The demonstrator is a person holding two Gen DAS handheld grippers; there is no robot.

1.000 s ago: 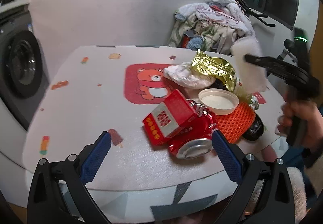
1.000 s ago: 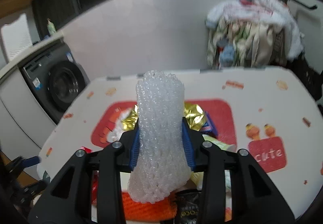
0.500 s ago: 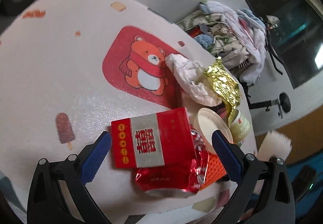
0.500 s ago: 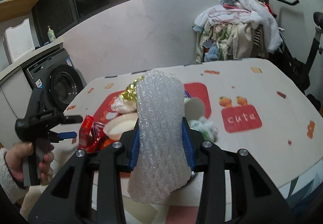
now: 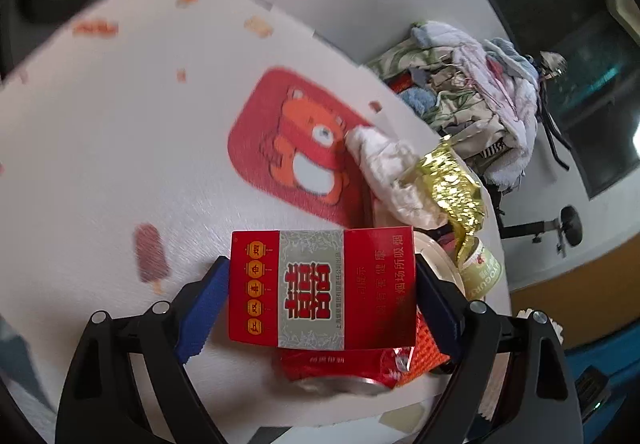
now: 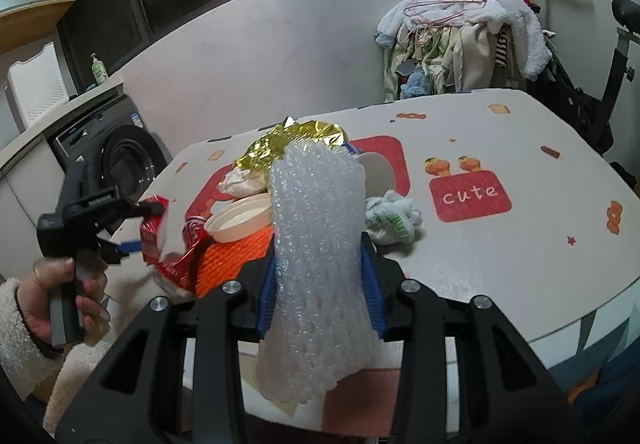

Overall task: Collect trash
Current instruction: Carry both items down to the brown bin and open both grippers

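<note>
My left gripper (image 5: 320, 292) is shut on a red cigarette box (image 5: 320, 288), its blue pads against both ends; the box also shows in the right wrist view (image 6: 154, 228). Under it lie a crushed red can (image 5: 340, 368) and orange foam net (image 5: 428, 344). My right gripper (image 6: 320, 276) is shut on a roll of bubble wrap (image 6: 316, 252), held upright near the table's front edge. The trash pile holds gold foil (image 6: 292, 143), a white lid (image 6: 236, 219), crumpled white paper (image 5: 392, 171) and a white-green wad (image 6: 392, 215).
The table (image 6: 520, 244) has a white cloth with a red "cute" patch (image 6: 470, 195) and a bear patch (image 5: 296, 147). A washing machine (image 6: 116, 159) stands at the left. A clothes pile (image 6: 460, 43) and exercise bike (image 6: 592, 95) stand behind the table.
My left gripper moved in over the cigarette box and closed on it. My right gripper kept the bubble wrap and drew slightly closer to the pile.
</note>
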